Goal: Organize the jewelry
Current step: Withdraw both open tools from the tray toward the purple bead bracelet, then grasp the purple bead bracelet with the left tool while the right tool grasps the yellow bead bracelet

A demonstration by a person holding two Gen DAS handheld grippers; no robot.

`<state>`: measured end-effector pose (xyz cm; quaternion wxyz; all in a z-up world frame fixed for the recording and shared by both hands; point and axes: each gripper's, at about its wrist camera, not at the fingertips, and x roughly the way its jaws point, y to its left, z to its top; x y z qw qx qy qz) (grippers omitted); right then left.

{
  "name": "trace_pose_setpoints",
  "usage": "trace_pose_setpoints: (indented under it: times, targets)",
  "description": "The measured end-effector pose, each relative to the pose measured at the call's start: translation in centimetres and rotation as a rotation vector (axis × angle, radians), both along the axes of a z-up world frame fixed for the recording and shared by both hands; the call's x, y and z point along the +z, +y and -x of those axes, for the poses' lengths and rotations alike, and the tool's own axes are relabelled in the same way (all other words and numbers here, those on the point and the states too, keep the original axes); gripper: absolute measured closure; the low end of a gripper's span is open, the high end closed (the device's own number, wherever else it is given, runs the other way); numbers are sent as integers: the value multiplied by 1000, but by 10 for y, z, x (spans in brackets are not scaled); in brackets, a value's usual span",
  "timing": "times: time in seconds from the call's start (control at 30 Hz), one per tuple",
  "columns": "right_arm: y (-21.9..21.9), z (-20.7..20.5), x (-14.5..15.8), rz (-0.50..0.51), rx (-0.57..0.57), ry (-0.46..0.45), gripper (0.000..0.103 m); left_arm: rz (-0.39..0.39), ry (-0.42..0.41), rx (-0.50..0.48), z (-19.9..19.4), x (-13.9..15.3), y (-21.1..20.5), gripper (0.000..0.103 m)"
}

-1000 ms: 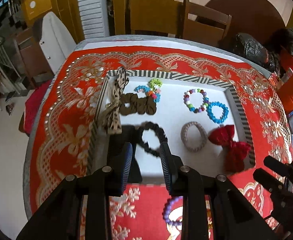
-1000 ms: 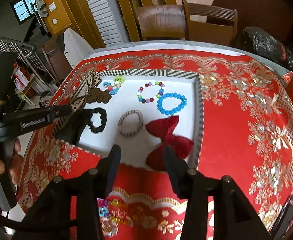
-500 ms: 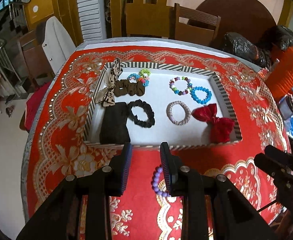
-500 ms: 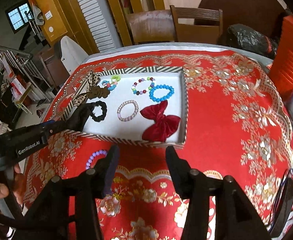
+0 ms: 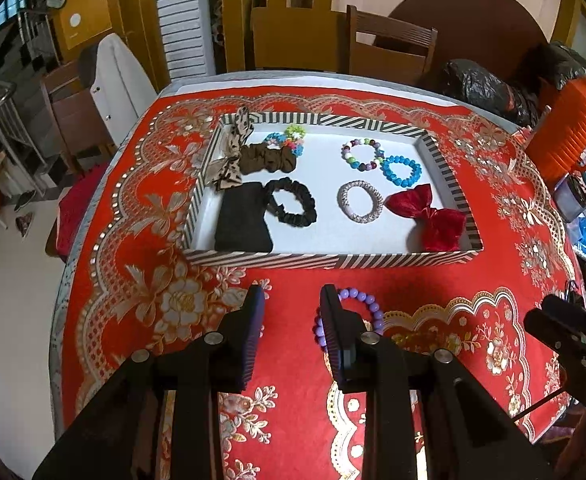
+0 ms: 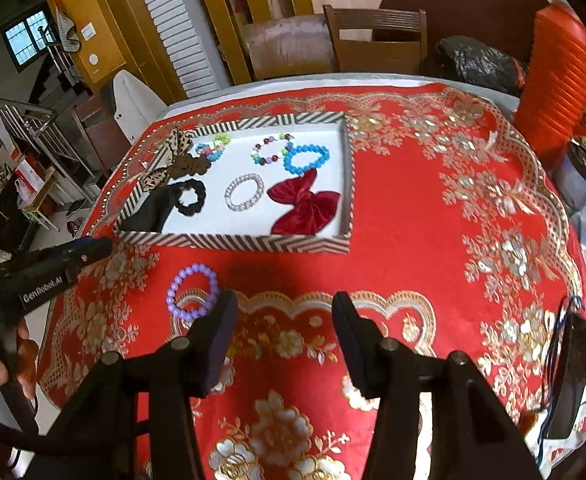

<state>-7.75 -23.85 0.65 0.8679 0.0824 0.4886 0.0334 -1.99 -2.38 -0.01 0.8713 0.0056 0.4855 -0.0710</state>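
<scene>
Just past the tip of the left claw (image 5: 289, 294), spread wide and empty like the right claw (image 6: 283, 300), the purple bead bracelet (image 6: 192, 293) lies outside the striped tray (image 6: 233, 240) on the desk's red cloth (image 6: 405, 216), and a clumsy pinch could make the round beads roll away.

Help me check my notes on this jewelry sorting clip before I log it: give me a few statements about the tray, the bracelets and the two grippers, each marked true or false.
1. The purple bead bracelet lies inside the striped tray. False: it lies on the red tablecloth, in front of the tray.
2. The left gripper is open and holds nothing. True.
3. The red bow lies in the tray, beside the silver bracelet. True.
4. The right gripper is shut on the blue bead bracelet. False: it is open and empty; that bracelet lies in the tray.
5. The black scrunchie lies in the tray. True.
</scene>
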Motion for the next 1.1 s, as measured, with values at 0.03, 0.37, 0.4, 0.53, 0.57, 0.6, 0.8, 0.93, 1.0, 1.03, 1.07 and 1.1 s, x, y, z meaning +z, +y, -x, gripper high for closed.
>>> trace_pose_setpoints:
  times: [0.03, 0.37, 0.4, 0.53, 0.57, 0.6, 0.8, 0.93, 1.0, 1.03, 1.07, 1.1]
  targets:
    - [-1, 2, -1, 1, -5, 5, 51, 5, 6, 1, 1, -1, 1, 85]
    - [-4, 16, -4, -18, -26, 10, 51, 1, -1, -15, 14, 2, -4, 85]
    - [-3, 16, -3, -19, -24, 7, 51, 2, -1, -14, 14, 2, -3, 85]
    - [3, 16, -2, -19, -12, 7, 51, -4, 0, -19, 16, 2, -4, 85]
    - [5, 16, -2, -17, -8, 6, 50, -4, -2, -18, 16, 2, -4, 85]
    - [6, 16, -3, -17, -6, 7, 50, -3, -4, -18, 16, 2, -4, 85]
    - [14, 11, -4, -15, 11, 15, 50, -5, 6, -16, 14, -1, -2, 85]
    - [16, 8, -6, -15, 14, 18, 50, -11, 14, -24, 12, -3, -2, 85]
    - [16, 6, -8, -20, 11, 25, 50, -16, 17, -26, 9, -5, -2, 85]
    - [16, 5, -9, -20, 11, 28, 50, -16, 18, -26, 8, -6, -1, 85]
    - [17, 4, -11, -20, 12, 32, 50, -16, 21, -25, 7, -7, -1, 85]
    - [17, 3, -12, -19, 14, 36, 50, -17, 25, -22, 6, -9, -1, 85]
